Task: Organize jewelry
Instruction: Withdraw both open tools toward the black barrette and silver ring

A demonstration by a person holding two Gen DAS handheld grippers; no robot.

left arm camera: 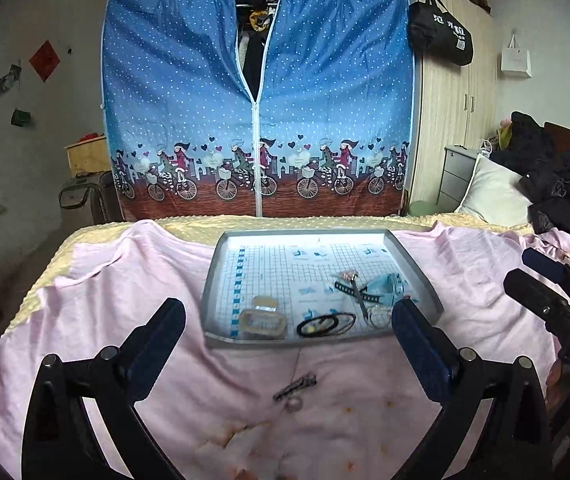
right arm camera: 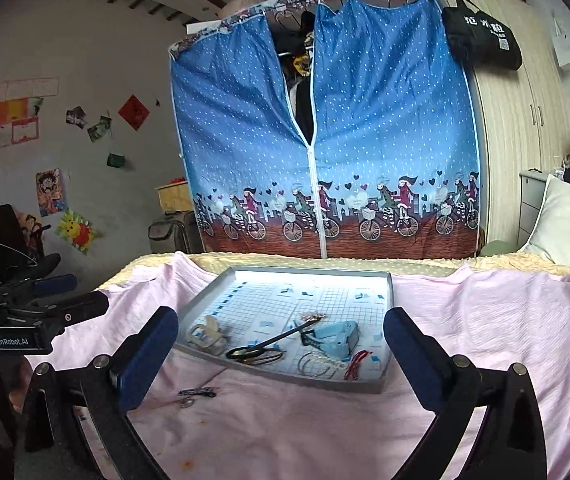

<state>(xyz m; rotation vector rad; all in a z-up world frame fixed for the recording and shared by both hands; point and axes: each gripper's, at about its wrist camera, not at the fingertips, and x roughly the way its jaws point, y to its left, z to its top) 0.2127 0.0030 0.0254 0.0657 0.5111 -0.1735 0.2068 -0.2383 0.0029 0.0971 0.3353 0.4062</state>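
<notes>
Hovering over the near edge of the bed, the left gripper [left arm camera: 289,320] and the right gripper [right arm camera: 281,332] both have their fingers spread wide and hold nothing. They hang side by side, each pointed at the grey tray [left arm camera: 215,280] that sits on the pink sheet [left arm camera: 97,292] toward the middle of the bed, which I read as lining up for a pick.

Most of the jewelry is already in the tray, gathered along its near edge: a pale hair claw [right arm camera: 207,336] at the near left corner, black hair ties [right arm camera: 253,354] beside it, a long dark pin [right arm camera: 281,336] lying slantwise, a light blue clip [right arm camera: 335,336], thin wire hoops [right arm camera: 319,364] and a red cord [right arm camera: 359,362] near the right corner. Two pieces lie outside it on the sheet, just in front of the tray's near edge: a dark hair clip [left arm camera: 295,387] and a small ring [left arm camera: 295,405] touching or almost touching it. Those look like the ones left to bring in, and they sit between the left fingers.

The ring is tiny and blurred; I cannot tell its make. The tray's small pieces overlap, so their exact number is unclear.
</notes>
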